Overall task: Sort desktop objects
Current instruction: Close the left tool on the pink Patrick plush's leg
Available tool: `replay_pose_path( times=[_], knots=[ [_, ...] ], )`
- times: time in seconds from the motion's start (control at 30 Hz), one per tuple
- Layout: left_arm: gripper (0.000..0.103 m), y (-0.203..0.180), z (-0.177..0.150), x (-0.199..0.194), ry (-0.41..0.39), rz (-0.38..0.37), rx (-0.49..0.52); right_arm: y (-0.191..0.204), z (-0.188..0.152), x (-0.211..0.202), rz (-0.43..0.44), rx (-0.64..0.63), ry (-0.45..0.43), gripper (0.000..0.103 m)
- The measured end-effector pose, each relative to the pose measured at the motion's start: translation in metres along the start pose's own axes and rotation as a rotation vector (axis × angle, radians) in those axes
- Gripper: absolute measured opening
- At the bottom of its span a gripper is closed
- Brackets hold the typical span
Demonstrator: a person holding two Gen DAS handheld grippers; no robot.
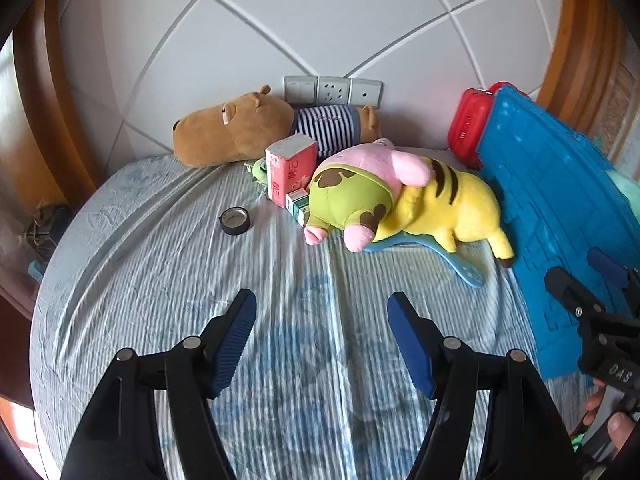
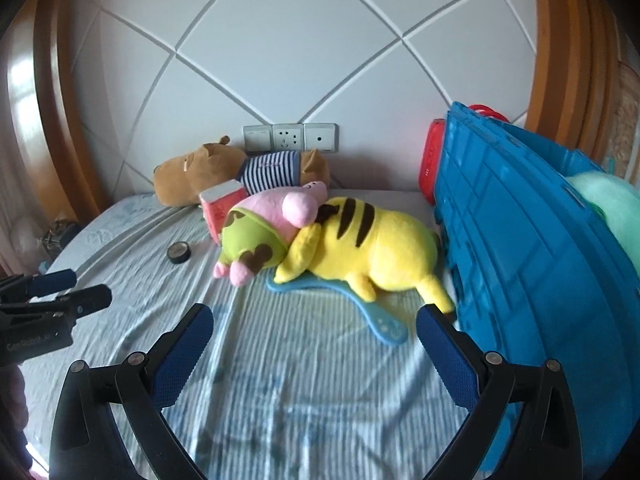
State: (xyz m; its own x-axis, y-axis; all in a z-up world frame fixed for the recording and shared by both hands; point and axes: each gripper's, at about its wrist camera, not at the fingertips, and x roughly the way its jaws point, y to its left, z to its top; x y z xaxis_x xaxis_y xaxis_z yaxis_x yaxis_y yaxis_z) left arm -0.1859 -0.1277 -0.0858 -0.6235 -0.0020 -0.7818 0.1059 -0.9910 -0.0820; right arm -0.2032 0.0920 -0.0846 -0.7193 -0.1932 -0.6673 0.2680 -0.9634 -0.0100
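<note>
On the striped bed sheet lie a yellow striped plush [image 1: 452, 208] [image 2: 368, 244], a pink and green plush [image 1: 352, 196] [image 2: 260, 232], a brown plush in a striped shirt [image 1: 248, 128] [image 2: 224, 172], a pink box [image 1: 290, 168] [image 2: 220, 208], a small green box [image 1: 300, 206] and a black tape roll [image 1: 235, 220] [image 2: 179, 253]. A light blue fan-shaped paddle [image 1: 464, 268] [image 2: 372, 316] lies partly under the yellow plush. My left gripper [image 1: 322, 336] hangs open and empty above the sheet. My right gripper [image 2: 316, 348] is open and empty too, beside the blue crate [image 1: 560, 240] [image 2: 532, 260].
A red case [image 1: 470, 128] [image 2: 430, 160] stands behind the crate, and something pale green [image 2: 612, 208] sits inside it. Wall sockets [image 1: 332, 90] [image 2: 290, 138] are on the padded headboard. Wooden bed frame curves at both sides. Clutter lies on the floor at the left [image 1: 44, 224].
</note>
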Motion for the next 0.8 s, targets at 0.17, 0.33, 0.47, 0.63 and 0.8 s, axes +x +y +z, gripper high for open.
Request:
replay_pose_path(
  times=[0.17,0.33,0.47,0.63,0.8],
  knots=[
    [0.067,-0.014,0.019,0.038,0.038,0.014,-0.003,-0.019,0.015,0.046,0.022,-0.013,0.06,0.103],
    [0.067,-0.034,0.035,0.086,0.08,0.024,0.004,-0.031,0.032,0.088,0.083,0.0,0.079,0.099],
    [0.067,-0.045,0.043,0.127,0.109,0.027,0.002,-0.033,0.051,0.128,0.126,-0.013,0.095,0.053],
    [0.067,-0.046,0.05,0.176,0.143,0.011,-0.018,-0.026,0.071,0.173,0.207,-0.011,0.1,0.051],
    [0.067,-0.044,0.053,0.224,0.193,-0.007,-0.02,-0.011,0.085,0.223,0.23,-0.029,0.125,0.051]
  ],
)
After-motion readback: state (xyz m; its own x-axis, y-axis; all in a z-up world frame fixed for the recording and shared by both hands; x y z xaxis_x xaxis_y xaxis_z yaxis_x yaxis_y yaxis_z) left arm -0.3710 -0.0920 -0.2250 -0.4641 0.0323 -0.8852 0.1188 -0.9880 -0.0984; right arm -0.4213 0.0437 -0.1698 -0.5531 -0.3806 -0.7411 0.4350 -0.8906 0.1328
